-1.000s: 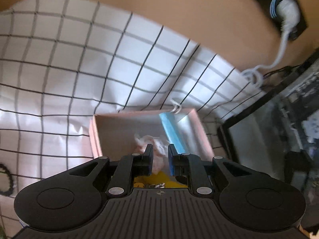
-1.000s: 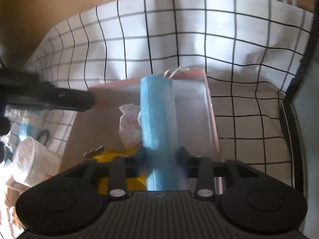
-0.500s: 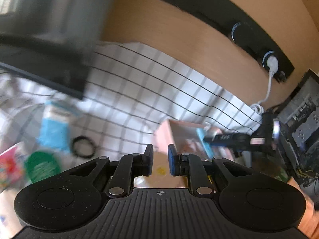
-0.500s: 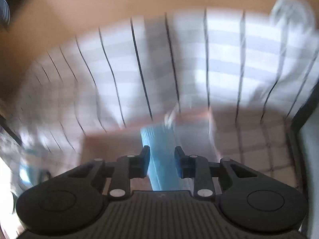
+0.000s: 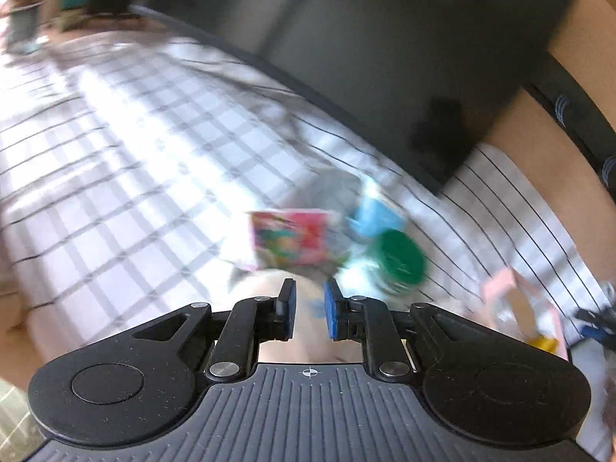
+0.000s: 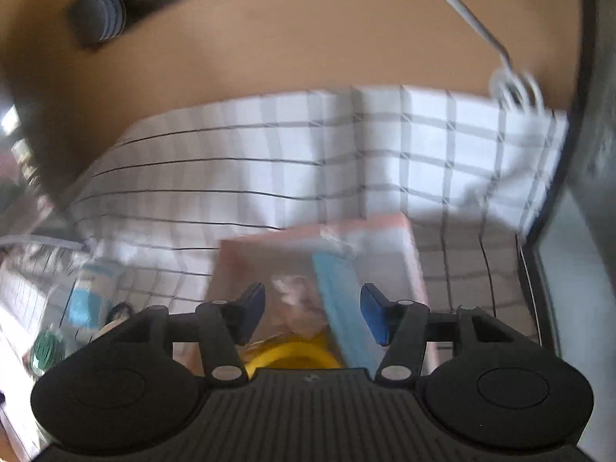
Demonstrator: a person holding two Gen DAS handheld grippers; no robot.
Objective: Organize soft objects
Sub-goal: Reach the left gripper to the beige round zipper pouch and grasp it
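Observation:
In the right wrist view a pink box sits on the checked cloth. Inside it lie a blue rolled cloth, a crumpled white-pink tissue and something yellow. My right gripper is open and empty just above the box. In the blurred left wrist view my left gripper is narrowly open, empty, over a pale rounded object. Beyond it lie a colourful packet, a blue pack and a green lid. The pink box is at the right.
A white cloth with black grid lines covers the table. A dark monitor stands behind it. A wooden wall with a white cable lies behind the box. A dark case is at the right edge.
My right gripper has let go of the blue roll, which now lies in the box, and opened wide. My left gripper has swung left, away from the box, toward the scattered items.

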